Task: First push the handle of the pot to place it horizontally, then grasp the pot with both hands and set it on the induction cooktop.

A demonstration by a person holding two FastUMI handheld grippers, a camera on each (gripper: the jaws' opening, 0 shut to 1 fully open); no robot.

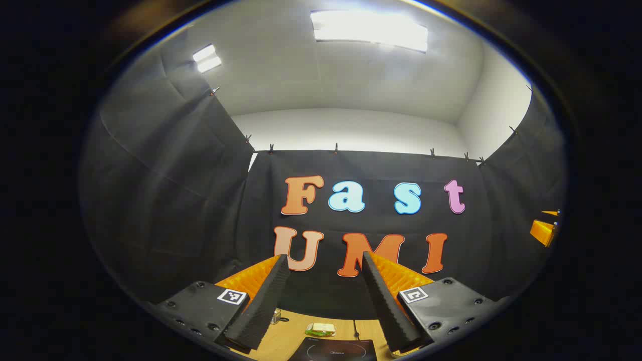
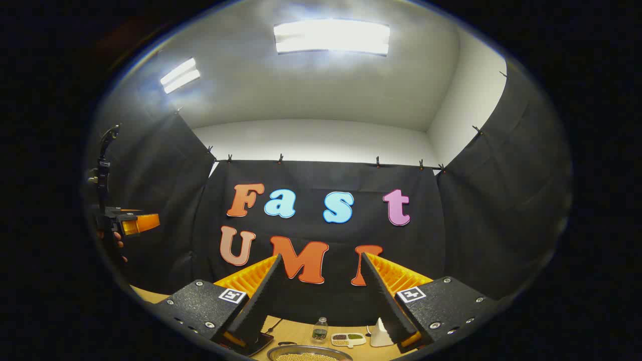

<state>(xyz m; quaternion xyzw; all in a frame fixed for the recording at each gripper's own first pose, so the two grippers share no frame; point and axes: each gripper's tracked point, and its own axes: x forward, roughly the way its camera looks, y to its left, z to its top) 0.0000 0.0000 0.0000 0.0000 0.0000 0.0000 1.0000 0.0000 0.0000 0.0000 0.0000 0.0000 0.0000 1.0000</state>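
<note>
Both held high with jaws wide and empty: right gripper (image 2: pixel 321 296) with pot (image 2: pixel 309 353) at 6 o'clock, left gripper (image 1: pixel 326 296) over induction cooktop (image 1: pixel 335 350); handle unseen.

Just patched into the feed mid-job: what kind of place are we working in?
Likely a staged recording booth, not a real kitchen: black cloth walls clipped up under ceiling light panels, with a wooden table holding an induction cooktop.

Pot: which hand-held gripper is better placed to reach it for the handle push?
Right, probably. The pot sits just below the open right hand-held gripper, centred between its fingers, while the open left hand-held gripper looks down on the induction cooktop. The handle cannot be made out.
</note>
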